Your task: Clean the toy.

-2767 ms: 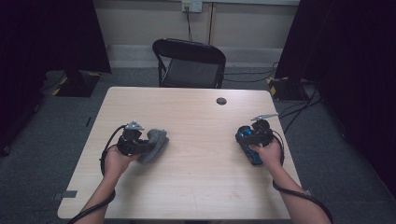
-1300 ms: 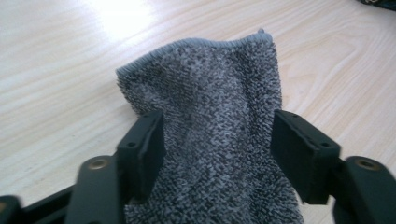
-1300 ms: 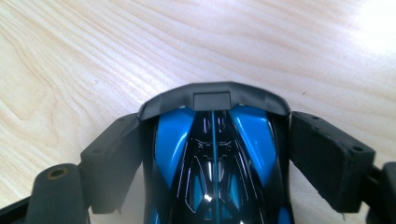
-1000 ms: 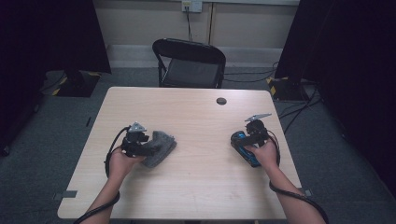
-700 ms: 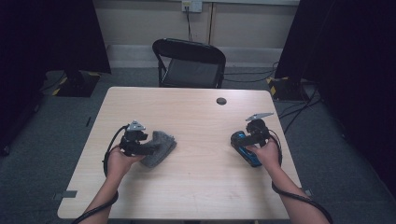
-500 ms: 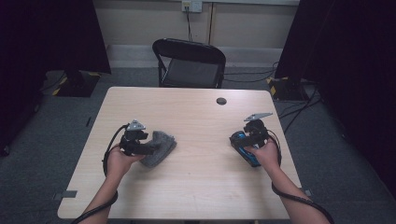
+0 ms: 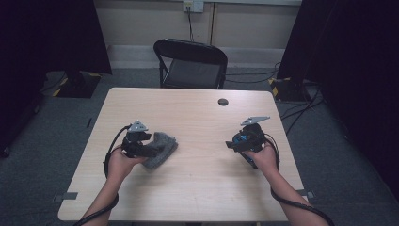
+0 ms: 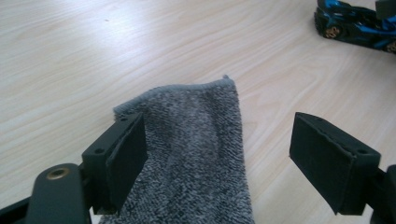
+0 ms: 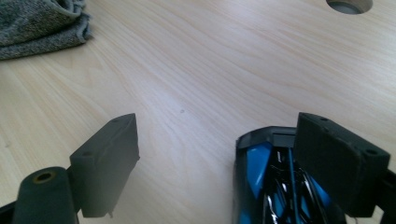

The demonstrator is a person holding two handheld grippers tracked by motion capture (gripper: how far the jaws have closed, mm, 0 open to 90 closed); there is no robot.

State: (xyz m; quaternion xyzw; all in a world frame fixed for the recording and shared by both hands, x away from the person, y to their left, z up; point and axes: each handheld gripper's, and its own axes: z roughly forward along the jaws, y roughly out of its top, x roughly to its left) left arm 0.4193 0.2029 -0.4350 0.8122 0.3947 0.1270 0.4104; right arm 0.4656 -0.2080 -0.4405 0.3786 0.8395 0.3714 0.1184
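We hold a gripper in each hand over the pale wood-grain table (image 7: pixel 197 188). The left gripper (image 8: pixel 217 154) sits at the table's left side, and its jaws have just been opening — they now stand spread wide, with the folded grey terry-cloth towel (image 8: pixel 191 163) lying flat between them. One black pad rests against the cloth's edge on the left of the left gripper view; the other pad stands well clear of it, so nothing presses on the cloth. In the high view the towel (image 7: pixel 162 149) lies on the table just beside our left hand (image 7: pixel 120 162).

The right gripper (image 9: pixel 219 163) is at the table's right side with its jaws also apart. The blue and black toy racing car (image 9: pixel 275 186) lies against the inner face of one pad — the other pad is well apart from it, with bare table between. From the left gripper view we see the car (image 8: pixel 355 25) across the table, well apart from the towel. A small round hole (image 7: pixel 223 101) lies in the tabletop at the far side, and a black folding chair (image 7: pixel 190 63) stands beyond the table.
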